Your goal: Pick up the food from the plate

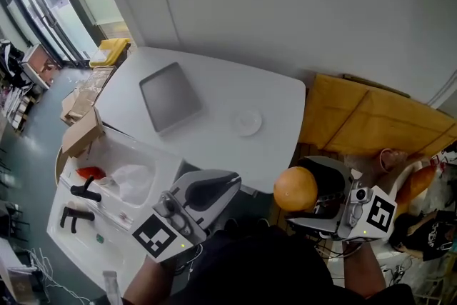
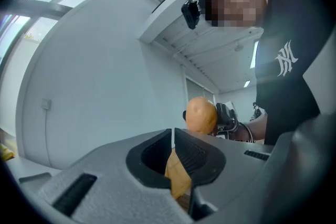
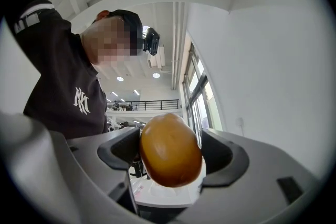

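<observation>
The food (image 1: 295, 188), a round orange-brown thing with smooth skin, is off the plate (image 1: 247, 122) and sits clamped between the jaws of the right gripper (image 3: 169, 149). In the head view it hangs at 4 o'clock from the plate, past the table (image 1: 235, 78) edge and close to the person's body. The plate lies bare on the table.

The left gripper (image 2: 173, 139) sits at 7 o'clock from the plate with its jaws pressed together. A tan sliver shows low behind the tips, which I take for background and not something held.

The lift looks done, so the job now is likely to carry the food without losing it. The right gripper view shows the pads bearing on the food's two sides, at 9 and 3 o'clock, with most of its bulk bulging out in front. A smooth, rounded skin like this can squirt forward if the squeeze tightens, or roll out if it slackens. Best to hold the pressure even, move the gripper slowly with no wrist twist, and bring the left gripper underneath as a guard
</observation>
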Demonstrator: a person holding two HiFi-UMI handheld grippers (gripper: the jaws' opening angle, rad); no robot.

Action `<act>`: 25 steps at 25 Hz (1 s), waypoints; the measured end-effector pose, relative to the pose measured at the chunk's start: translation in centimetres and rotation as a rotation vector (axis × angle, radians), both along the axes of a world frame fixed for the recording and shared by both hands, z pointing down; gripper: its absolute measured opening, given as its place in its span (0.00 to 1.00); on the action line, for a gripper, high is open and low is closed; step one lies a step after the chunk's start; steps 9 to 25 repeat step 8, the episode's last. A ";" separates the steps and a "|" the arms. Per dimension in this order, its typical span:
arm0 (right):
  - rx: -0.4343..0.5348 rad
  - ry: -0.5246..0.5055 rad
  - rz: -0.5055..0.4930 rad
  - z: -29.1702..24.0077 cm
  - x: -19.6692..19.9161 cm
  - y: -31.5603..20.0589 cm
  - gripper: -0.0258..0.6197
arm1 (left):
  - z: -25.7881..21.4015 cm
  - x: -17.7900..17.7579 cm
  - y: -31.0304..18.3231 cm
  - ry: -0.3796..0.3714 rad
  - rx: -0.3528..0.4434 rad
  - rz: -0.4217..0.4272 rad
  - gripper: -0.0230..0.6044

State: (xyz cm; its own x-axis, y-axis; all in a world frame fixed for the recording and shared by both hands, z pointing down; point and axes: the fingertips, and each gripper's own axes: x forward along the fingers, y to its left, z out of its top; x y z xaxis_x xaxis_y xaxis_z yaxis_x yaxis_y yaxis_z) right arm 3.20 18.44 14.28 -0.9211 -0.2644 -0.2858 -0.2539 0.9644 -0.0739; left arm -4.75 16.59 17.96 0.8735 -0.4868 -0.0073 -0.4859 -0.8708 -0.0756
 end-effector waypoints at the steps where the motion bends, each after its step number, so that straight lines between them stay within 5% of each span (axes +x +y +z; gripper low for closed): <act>1: -0.003 0.006 0.004 0.1 0.2 -0.1 0.60 | -0.1 0.5 0.1 -0.008 0.010 0.010 0.05; 25: 0.000 -0.036 0.024 0.5 1.9 -1.3 0.60 | 0.9 2.1 -0.1 -0.045 0.021 0.034 0.05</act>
